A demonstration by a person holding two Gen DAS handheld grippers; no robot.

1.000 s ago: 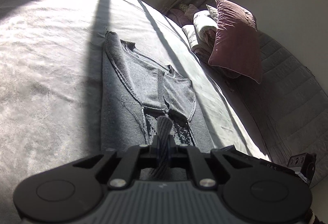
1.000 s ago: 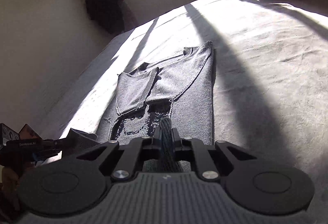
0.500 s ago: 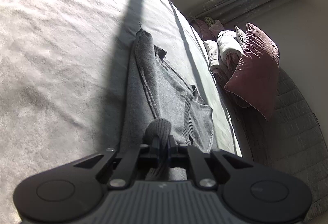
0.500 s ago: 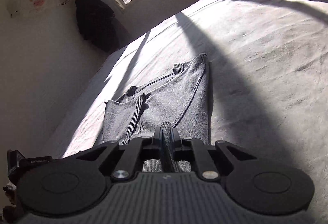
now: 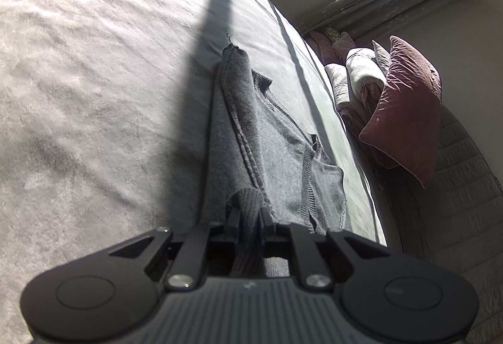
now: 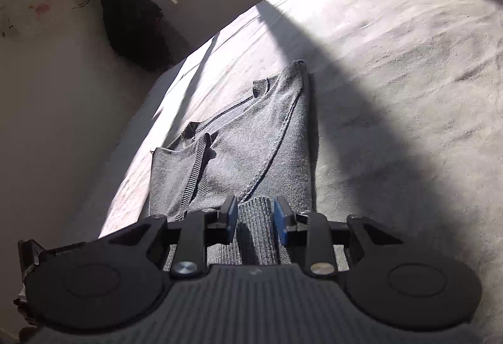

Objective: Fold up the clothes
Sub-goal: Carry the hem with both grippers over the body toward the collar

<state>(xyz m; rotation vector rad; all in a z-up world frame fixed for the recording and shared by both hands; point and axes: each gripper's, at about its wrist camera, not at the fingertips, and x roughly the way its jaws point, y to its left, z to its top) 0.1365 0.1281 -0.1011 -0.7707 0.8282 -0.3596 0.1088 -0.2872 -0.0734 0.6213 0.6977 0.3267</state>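
Right wrist view: hem release onto grey sweater (image 6: 251, 149), lying partly folded on the bed (image 6: 408, 92).
I see right gripper (image 6: 255, 219) opening, ribbed hem (image 6: 256, 230) loose between jaws; left gripper (image 5: 246, 218) opening but pinching hem. Release both evenly; withdraw without dragging.

The left gripper (image 5: 248, 216) is pointed toward 12 o'clock and tilted downward; its jaws are opening slightly, with a ribbed fold of the sweater (image 5: 270, 149) still pressed between them. The right gripper (image 6: 256, 216) is angled likewise; its jaws are opening, and the ribbed hem is seen loose between the blue pads (image 6: 232, 215).
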